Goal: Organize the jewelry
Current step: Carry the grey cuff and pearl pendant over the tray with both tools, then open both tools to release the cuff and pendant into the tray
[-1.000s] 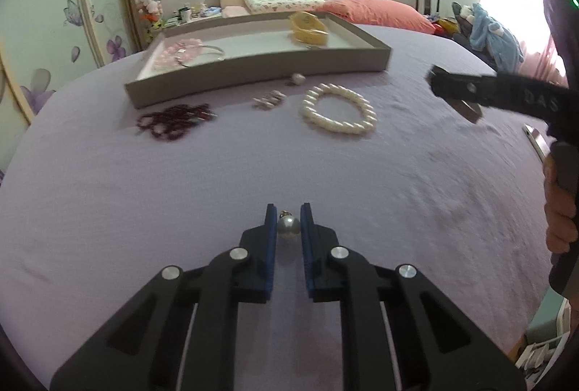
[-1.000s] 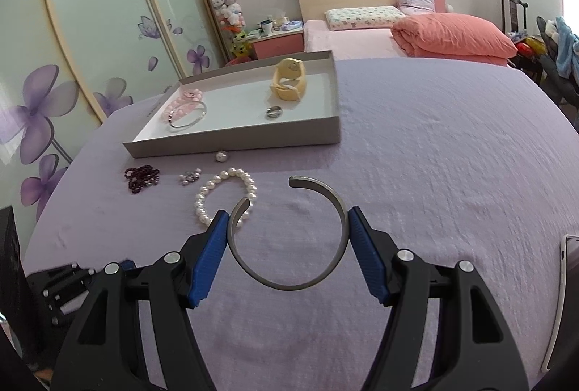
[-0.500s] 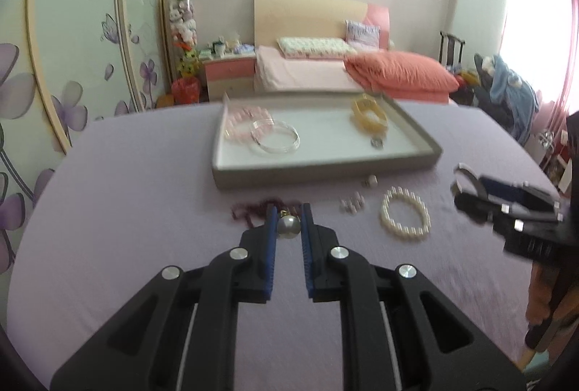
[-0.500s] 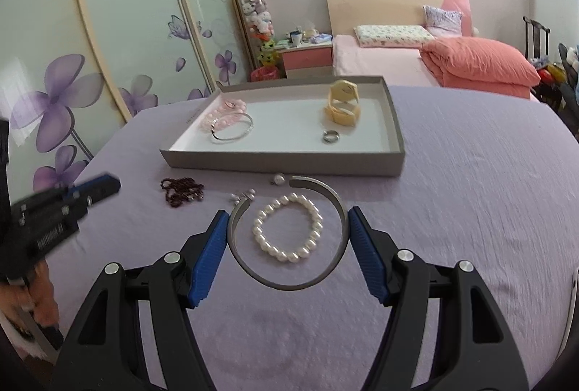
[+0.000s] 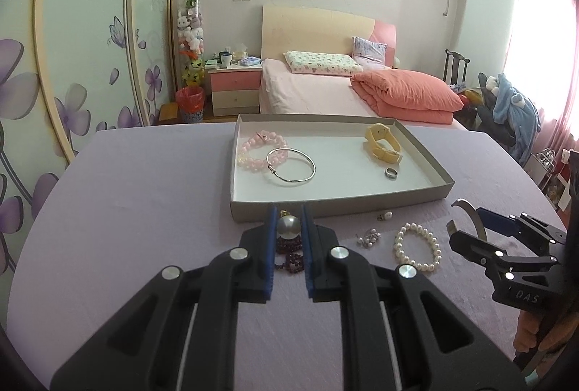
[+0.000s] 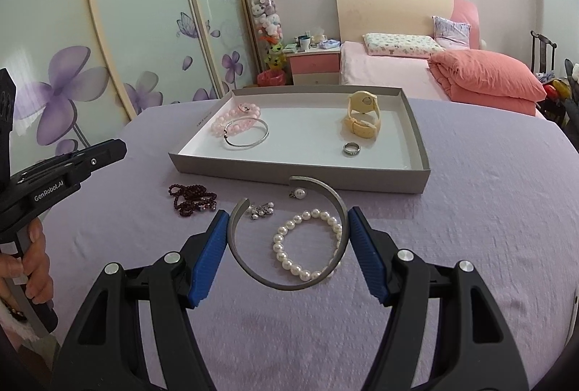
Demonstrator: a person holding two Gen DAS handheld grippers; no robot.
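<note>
Grey card forms the shallow tray (image 6: 416,134) sitting on the lilac table cover (image 6: 470,210). Inside it, on a white floor, a pink bead bracelet (image 6: 235,117) lies at the 10 o'clock corner with a thin silver bangle (image 6: 248,134) resting partly over it, a cream watch (image 6: 363,116) stands toward 2 o'clock, and a small dark-banded ring (image 6: 351,149) lies just below the watch.

The left gripper (image 5: 288,228) has its blue pads drawn close and clamped on a pearl earring (image 5: 288,226), held just short of the tray's near wall, with the dark red bead strand (image 5: 289,257) below it. The right gripper (image 6: 288,235) is spread wide and braced against the outer sides of an open grey cuff bangle (image 6: 246,268), held over the white pearl bracelet (image 6: 307,246). At 12 o'clock from the cuff a second pearl earring (image 6: 299,193) lies on the cover beside the tray wall; a little cluster of small pieces (image 6: 261,210) at 11 o'clock may be more earrings.

The left handle reads "GenRobot.AI"; the right one shows "DAS".
</note>
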